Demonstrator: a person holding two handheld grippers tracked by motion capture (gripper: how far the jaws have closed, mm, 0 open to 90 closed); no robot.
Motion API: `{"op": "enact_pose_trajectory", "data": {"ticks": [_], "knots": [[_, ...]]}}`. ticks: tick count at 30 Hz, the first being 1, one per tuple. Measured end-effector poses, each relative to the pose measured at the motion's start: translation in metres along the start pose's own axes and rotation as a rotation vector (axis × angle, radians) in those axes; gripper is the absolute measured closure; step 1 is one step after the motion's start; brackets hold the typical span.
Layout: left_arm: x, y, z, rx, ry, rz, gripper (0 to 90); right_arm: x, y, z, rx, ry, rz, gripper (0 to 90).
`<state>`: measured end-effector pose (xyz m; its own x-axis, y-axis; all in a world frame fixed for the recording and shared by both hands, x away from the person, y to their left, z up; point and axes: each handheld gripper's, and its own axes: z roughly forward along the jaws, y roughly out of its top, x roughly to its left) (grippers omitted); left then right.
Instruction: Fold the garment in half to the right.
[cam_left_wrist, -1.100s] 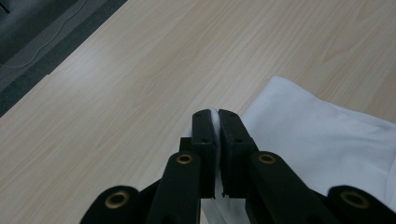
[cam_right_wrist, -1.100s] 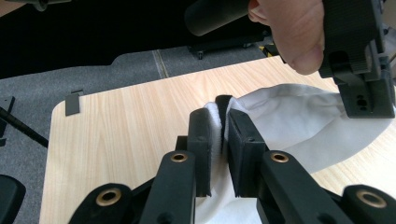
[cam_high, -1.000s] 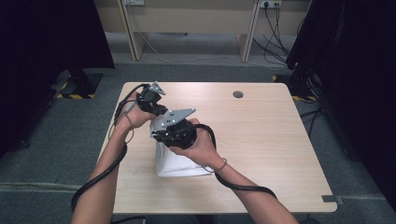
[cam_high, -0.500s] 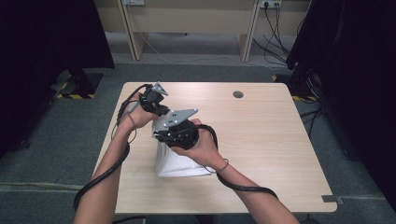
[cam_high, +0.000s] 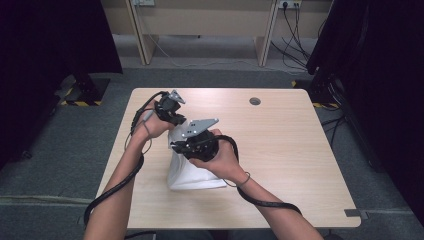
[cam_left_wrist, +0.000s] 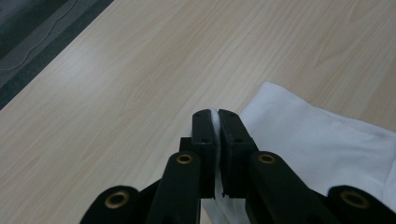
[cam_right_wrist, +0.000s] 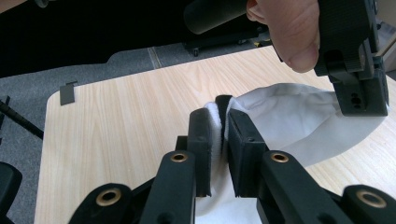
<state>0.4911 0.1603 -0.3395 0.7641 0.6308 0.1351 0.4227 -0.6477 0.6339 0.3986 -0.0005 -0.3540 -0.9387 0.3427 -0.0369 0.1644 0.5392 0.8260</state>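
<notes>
Your left gripper (cam_left_wrist: 217, 140) and right gripper (cam_right_wrist: 218, 140) each pinch the white cloth (cam_high: 192, 172); light and limp, best gripped at its edges.

This looks like a lab or a recording room, not a home. 1 plain wooden table (cam_high: 280, 150) stands alone in the middle, on grey carpet floor (cam_high: 60, 165). Black curtains (cam_high: 55, 40) hang at the left and right sides, like a dark enclosure for filming. Under them are black stand bases, w/ yellow-black hazard tape (cam_high: 80, 103) on the floor near the left 1. At the back is a light wooden bench or desk frame (cam_high: 200, 20), w/ wall sockets (cam_high: 286, 4) and loose cables (cam_high: 295, 35) hanging down to the floor. The table top has a round cable hole (cam_high: 255, 101). There is no decoration or household furniture, only equipment.
</notes>
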Motion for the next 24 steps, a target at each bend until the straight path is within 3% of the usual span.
{"op": "enact_pose_trajectory", "data": {"ticks": [24], "knots": [[-0.006, 0.003, 0.013, 0.002, -0.017, 0.0, 84.9, -0.005, -0.014, -0.009, 0.017, -0.013, 0.004, 80.8]]}}
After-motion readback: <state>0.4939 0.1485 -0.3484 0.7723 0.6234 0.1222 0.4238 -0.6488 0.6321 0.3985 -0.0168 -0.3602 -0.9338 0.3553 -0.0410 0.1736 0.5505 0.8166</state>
